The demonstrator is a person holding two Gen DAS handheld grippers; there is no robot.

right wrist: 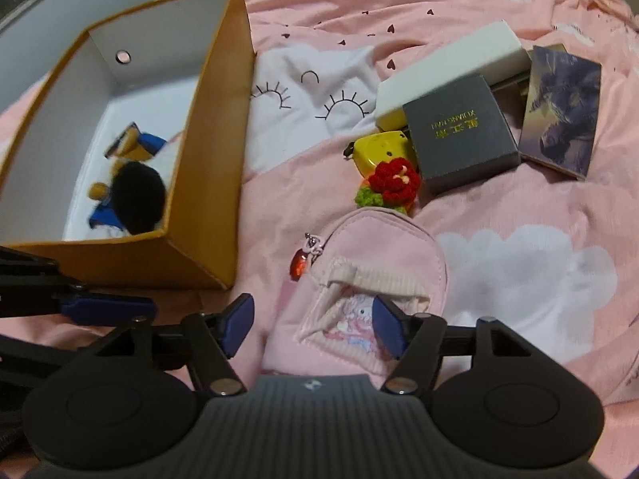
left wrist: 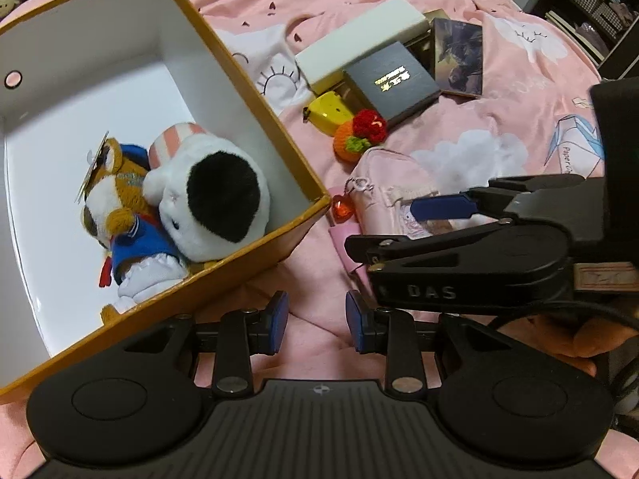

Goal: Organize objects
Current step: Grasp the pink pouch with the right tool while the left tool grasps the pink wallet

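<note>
Pink bedspread [right wrist: 499,207] w/ white cloud prints fills both views. Yellow cardboard box [left wrist: 255,92], white inside, sits at upper left of each frame; two plush toys lie in its near corner, a black-and-white one [left wrist: 215,203] against a brown one in blue clothes [left wrist: 124,215].

Right claw [right wrist: 313,325] points down over a small pink backpack pouch [right wrist: 383,247] lying on the bed at bottom centre of the right view. Its blue pads are apart, one either side of the pouch's front pocket; the right pad overlaps the pocket edge, contact can't be told, no clamping seen. A red heart charm [right wrist: 298,269] hangs from the pouch zip.

Left claw [left wrist: 316,323] is lower centre of the left view, pads a narrow gap apart w/ only bedspread between them, just beside the box's near corner.

Upper right of both frames, a cluster: long white box [right wrist: 451,64], grey box w/ gold lettering [right wrist: 459,135], picture-covered box [right wrist: 563,111], yellow tape measure [right wrist: 379,151], and a red-and-green crochet flower [right wrist: 393,181] touching the pouch's top edge.
</note>
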